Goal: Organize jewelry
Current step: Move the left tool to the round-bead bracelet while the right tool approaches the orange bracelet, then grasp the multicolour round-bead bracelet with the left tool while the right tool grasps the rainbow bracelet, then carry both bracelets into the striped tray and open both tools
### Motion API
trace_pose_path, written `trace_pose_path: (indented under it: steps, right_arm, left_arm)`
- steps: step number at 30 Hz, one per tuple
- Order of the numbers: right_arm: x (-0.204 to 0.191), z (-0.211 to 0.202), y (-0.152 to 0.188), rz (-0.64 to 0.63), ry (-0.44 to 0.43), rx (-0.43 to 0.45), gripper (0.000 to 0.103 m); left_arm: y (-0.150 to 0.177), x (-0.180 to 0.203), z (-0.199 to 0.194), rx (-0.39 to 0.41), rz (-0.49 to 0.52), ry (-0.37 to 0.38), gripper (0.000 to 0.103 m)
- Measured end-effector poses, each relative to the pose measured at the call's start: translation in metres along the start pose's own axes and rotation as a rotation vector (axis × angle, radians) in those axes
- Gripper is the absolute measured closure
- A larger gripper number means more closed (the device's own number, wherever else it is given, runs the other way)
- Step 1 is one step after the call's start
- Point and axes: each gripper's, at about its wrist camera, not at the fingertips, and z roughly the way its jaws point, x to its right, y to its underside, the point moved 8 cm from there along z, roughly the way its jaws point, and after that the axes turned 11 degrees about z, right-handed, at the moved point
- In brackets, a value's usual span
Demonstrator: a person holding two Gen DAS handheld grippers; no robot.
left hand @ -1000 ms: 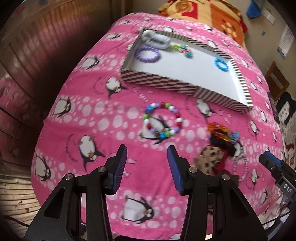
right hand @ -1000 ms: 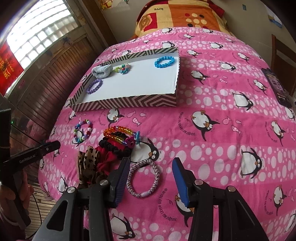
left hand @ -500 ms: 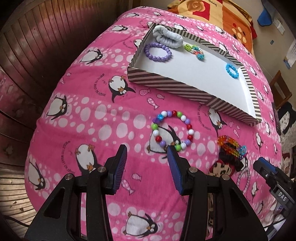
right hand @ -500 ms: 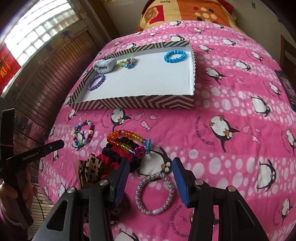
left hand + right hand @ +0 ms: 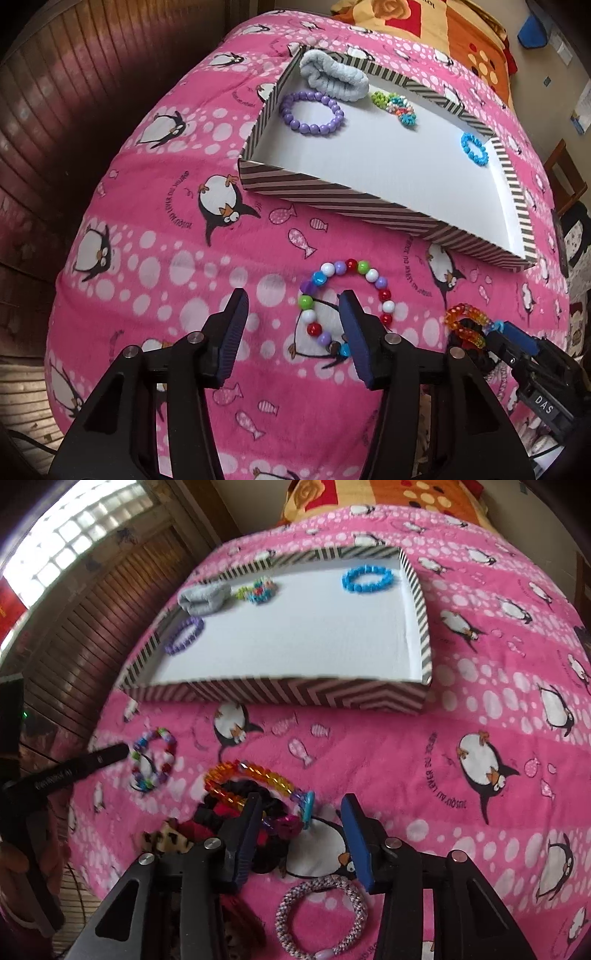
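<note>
Multicoloured bead bracelet [image 5: 345, 302], lying flat on the pink penguin blanket [image 5: 159, 229] just in front of the striped tray [image 5: 332, 194]. A second ago it lay well ahead of the left gripper [image 5: 291, 332]; the gripper has since advanced, so that its right finger [image 5: 352, 339] now overlaps the ring's near part, while the left finger stands on bare blanket beside the ring. The jaws are wide apart and hold nothing; whether the finger touches the beads cannot be told. The bracelet is a closed ring of round beads in white, red, green, purple and blue, with one purple heart-shaped bead on its left arc.

The right gripper [image 5: 299, 830], likewise wide open and empty, has moved forward over the same interval: the braided grey-pink hair band [image 5: 321, 915], formerly between its fingers, now lies beneath and behind them. Its left finger [image 5: 245, 834] overlaps a heap of dark scrunchies [image 5: 236, 805], across which an orange and yellow bead bracelet [image 5: 251, 779] is draped. A leopard-print scrunchie [image 5: 166, 840] lies at the heap's left.

In the tray, unmoved: purple bead bracelet [image 5: 312, 112] and pale blue scrunchie [image 5: 332, 75] at the far left corner, touching or nearly so; a small multicoloured beaded piece [image 5: 393, 105] beside them; and a blue bead bracelet [image 5: 474, 148] against the right wall.
</note>
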Motion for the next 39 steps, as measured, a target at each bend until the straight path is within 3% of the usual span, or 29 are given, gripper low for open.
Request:
trace_pose_path:
  steps: [7,10,11,12,13,15,26,39]
  right_arm:
    - [-0.01,0.004,0.002,-0.043,-0.01,0.007,0.084]
    - [-0.012,0.007,0.002,-0.04,-0.032,0.008,0.086]
    - [-0.011,0.005,0.001,-0.032,-0.041,0.013,0.086]
    - [-0.01,0.002,-0.001,-0.025,-0.049,0.02,0.086]
    - [-0.009,-0.003,-0.003,-0.016,-0.064,0.033,0.086]
    - [-0.01,-0.015,-0.009,-0.014,-0.085,0.057,0.086]
    - [-0.025,-0.071,-0.037,-0.048,-0.136,0.173,0.086]
    - [-0.035,-0.098,-0.045,-0.108,-0.155,0.206,0.087]
  left_arm:
    - [0.002,0.009,0.018,-0.039,0.053,-0.012,0.052]
    - [0.001,0.011,0.022,-0.029,0.064,-0.022,0.054]
    - [-0.001,0.011,0.022,-0.017,0.064,-0.012,0.059]
    - [-0.002,0.011,0.022,-0.011,0.062,0.003,0.08]
    - [-0.002,0.01,0.023,-0.015,0.061,0.009,0.091]
    - [-0.005,0.01,0.023,-0.014,0.054,0.036,0.094]
    - [-0.011,0.013,-0.015,0.048,0.081,0.094,0.094]
    - [-0.03,0.03,-0.073,0.146,0.115,0.112,0.095]
